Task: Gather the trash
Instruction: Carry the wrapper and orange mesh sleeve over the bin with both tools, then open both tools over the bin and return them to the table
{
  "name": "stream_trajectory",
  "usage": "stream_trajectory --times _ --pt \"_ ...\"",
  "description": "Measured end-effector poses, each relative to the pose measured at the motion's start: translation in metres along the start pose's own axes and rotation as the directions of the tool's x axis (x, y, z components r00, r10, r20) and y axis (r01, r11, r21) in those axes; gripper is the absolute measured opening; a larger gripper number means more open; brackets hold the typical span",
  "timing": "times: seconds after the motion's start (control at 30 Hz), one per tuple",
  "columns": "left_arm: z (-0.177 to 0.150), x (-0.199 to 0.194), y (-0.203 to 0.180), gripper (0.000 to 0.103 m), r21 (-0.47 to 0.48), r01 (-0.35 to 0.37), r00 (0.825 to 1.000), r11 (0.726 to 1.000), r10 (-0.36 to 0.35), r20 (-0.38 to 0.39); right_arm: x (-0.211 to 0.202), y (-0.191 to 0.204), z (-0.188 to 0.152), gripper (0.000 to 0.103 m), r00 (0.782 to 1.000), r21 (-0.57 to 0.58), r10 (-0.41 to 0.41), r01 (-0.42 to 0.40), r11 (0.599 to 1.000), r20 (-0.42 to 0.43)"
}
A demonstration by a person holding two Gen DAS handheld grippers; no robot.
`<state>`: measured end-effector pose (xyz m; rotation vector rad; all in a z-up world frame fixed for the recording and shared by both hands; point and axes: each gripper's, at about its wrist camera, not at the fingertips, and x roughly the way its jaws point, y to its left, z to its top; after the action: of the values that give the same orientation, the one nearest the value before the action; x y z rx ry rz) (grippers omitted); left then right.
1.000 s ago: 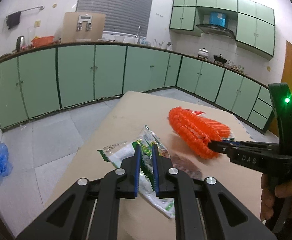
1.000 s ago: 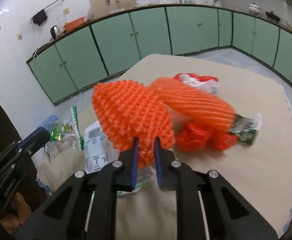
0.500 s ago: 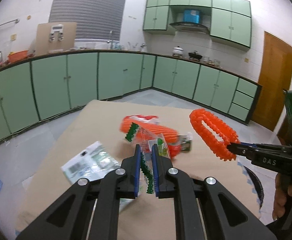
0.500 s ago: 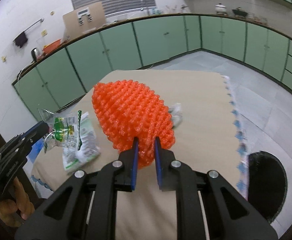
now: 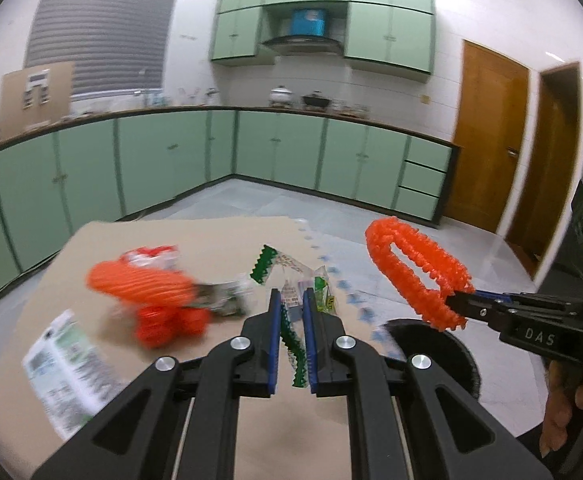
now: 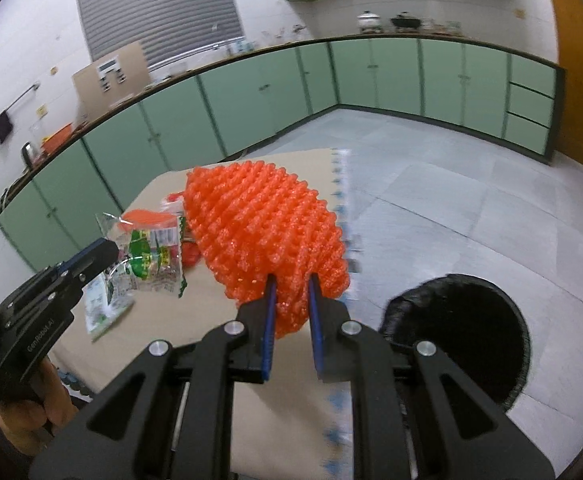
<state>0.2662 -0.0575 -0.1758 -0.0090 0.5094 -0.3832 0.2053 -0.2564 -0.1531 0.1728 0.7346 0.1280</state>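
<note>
My left gripper [image 5: 291, 300] is shut on a clear and green plastic wrapper [image 5: 303, 284] and holds it above the table's right side; it also shows in the right wrist view [image 6: 151, 258]. My right gripper [image 6: 291, 284] is shut on an orange foam fruit net [image 6: 267, 232], held in the air near the table's right edge; it also shows in the left wrist view [image 5: 415, 272]. A black trash bin [image 6: 463, 336] stands on the floor just right of the table, also in the left wrist view [image 5: 431, 344].
On the beige table [image 5: 211, 240] lie another orange foam net [image 5: 139, 284], red crumpled trash [image 5: 167, 320], a small wrapper [image 5: 219, 300] and a white and green packet [image 5: 67, 368]. Green cabinets line the walls. Wooden doors [image 5: 487, 144] stand at the right.
Both grippers have swung right with their loads, away from the table's middle toward its right edge. The black bin has come into view under the right gripper.
</note>
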Motion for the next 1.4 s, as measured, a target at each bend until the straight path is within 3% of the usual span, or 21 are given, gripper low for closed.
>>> stream_trajectory --times 0.23,0.47,0.63,0.73,0.8,0.87,1.03,1.13,1.23,1.3,1.4 --pt "0.004 0.050 -0.073 0.011 0.064 0.126 0.991 0.990 -0.122 -0.054 -0.011 -0.081 -0.016 0.013 0.995 0.089 -0.103 0.102 0.991 0.001" --pt "-0.011 0.124 -0.164 0.011 0.131 0.265 0.954 0.955 -0.240 -0.179 0.007 -0.182 -0.043 0.014 0.972 0.216 -0.226 0.234 0.948 -0.061" --pt "-0.025 0.175 -0.209 0.011 0.158 0.307 0.928 0.939 -0.259 -0.267 0.043 -0.239 -0.066 0.017 0.953 0.284 -0.261 0.295 0.912 -0.152" --pt "-0.038 0.214 -0.229 0.022 0.148 0.336 0.891 0.930 -0.263 -0.369 0.068 -0.266 -0.083 0.025 0.935 0.309 -0.276 0.336 0.890 -0.221" --pt "-0.045 0.234 -0.239 0.043 0.157 0.320 0.886 0.934 -0.237 -0.400 0.077 -0.278 -0.089 0.028 0.928 0.327 -0.276 0.349 0.878 -0.250" --pt "-0.050 0.247 -0.244 0.043 0.156 0.311 0.881 0.938 -0.223 -0.417 0.075 -0.284 -0.091 0.036 0.927 0.354 -0.278 0.355 0.865 -0.250" --pt "-0.050 0.241 -0.237 0.043 0.140 0.287 0.890 0.948 -0.210 -0.404 0.057 -0.284 -0.082 0.038 0.927 0.369 -0.310 0.368 0.853 -0.209" --pt "-0.046 0.206 -0.220 0.044 0.151 0.256 0.918 0.955 -0.191 -0.349 0.040 -0.262 -0.072 0.039 0.941 0.342 -0.299 0.338 0.877 -0.160" --pt "-0.035 0.174 -0.187 0.046 0.133 0.209 0.943 0.969 -0.163 -0.290 0.025 -0.214 -0.060 0.044 0.963 0.291 -0.249 0.269 0.918 -0.104" --pt "-0.032 0.139 -0.153 0.049 0.133 0.132 0.969 0.982 -0.100 -0.227 0.022 -0.182 -0.053 0.045 0.976 0.251 -0.206 0.219 0.943 -0.077" --pt "-0.037 0.090 -0.096 0.050 0.106 0.012 0.986 0.994 0.006 -0.164 0.025 -0.124 -0.041 0.046 0.992 0.192 -0.117 0.123 0.974 -0.043"
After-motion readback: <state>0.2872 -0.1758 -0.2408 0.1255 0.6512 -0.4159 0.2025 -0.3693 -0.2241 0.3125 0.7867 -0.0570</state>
